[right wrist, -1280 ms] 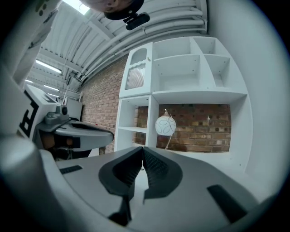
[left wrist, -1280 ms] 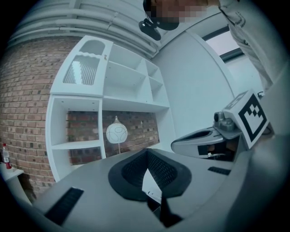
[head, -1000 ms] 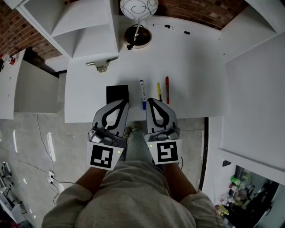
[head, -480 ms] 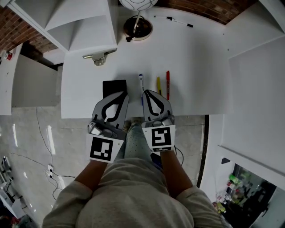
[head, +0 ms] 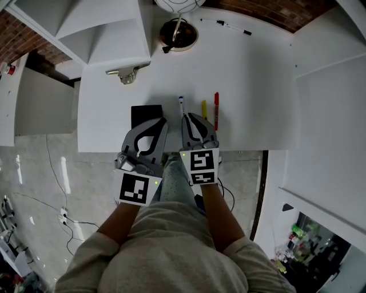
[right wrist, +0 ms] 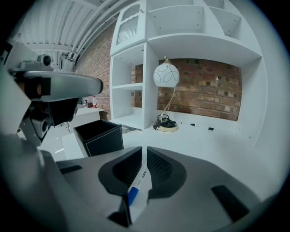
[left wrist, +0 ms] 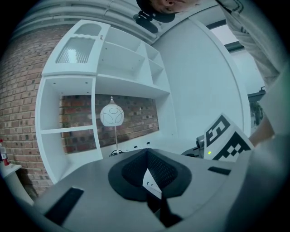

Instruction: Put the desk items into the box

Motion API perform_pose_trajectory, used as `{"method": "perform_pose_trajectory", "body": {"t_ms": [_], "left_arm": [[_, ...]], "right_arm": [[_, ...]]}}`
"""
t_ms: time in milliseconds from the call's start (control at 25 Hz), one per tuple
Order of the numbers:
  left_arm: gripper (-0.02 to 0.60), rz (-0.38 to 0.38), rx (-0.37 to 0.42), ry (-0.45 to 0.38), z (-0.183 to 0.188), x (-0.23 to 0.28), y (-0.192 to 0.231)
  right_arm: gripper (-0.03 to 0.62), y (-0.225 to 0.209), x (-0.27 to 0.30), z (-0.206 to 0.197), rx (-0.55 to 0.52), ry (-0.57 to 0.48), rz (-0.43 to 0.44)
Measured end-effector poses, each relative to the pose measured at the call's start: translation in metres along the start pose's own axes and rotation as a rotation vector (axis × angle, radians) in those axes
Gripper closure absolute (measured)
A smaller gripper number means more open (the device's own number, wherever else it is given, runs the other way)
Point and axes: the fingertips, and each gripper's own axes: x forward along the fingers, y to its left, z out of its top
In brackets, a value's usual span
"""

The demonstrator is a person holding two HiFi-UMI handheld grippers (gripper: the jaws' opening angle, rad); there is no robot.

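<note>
Box (head: 147, 113), black, square and open-topped, with pale stitching along its edges; stands near the front edge of a wide white surface (head: 257, 86). Smooth and matt, set into a corner of white shelving (head: 97, 28), with a red-brown brick wall (head: 254, 8) behind. At the back, a lamp (head: 178, 35) with a round dark base, a thin stem and a white patterned globe. Near the wall, a slim white pen with dark ends (head: 231, 27), lying alone. At the left, a small metal clip (head: 127, 73). Below the front edge, pale glossy floor tiles (head: 46, 171) with loose cables.

Just right of the box, three slim items laid parallel, side by side but apart: a white marker (head: 181, 105) with a blue cap, a yellow pen (head: 204, 109) and a red pen (head: 216, 107).

Left gripper (left wrist: 147, 150): jaws closed tip to tip, nothing between them, over the front edge at the near right corner of the box.

Right gripper (right wrist: 144, 147): jaws parted by only a narrow slit, tilted down right over the white marker. Marker lengthwise under that slit, blue cap nearer the camera, printed white barrel running toward the tips. Contact between jaws and marker: cannot tell.

Jaw faces dark and finely ribbed; bodies grey, smooth, curved into loops.
</note>
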Motion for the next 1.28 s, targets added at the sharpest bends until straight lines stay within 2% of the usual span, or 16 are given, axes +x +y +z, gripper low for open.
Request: {"method": "perform_pose_trajectory", "body": {"t_ms": [120,200,800,1280], "left_arm": [[0.578,0.001,-0.025,0.017,-0.003,0.006,0.002],[0.578,0.005,-0.048,0.037,-0.007,0.009,0.004],[0.577,-0.031,-0.107,0.279,-0.047,0.032,0.002],[0.577,-0.047,-0.140,0.313,-0.048,0.035,0.001]], "right_arm": [[0.559,-0.002,0.011,-0.011,0.046,0.063,0.007],[0.506,-0.001,0.018,-0.018,0.068,0.112,0.022],[0.494,-0.003,0.052,-0.057,0.089,0.379,0.052],[0.493,-0.006,0.070,-0.073,0.141,0.565,0.042]]}}
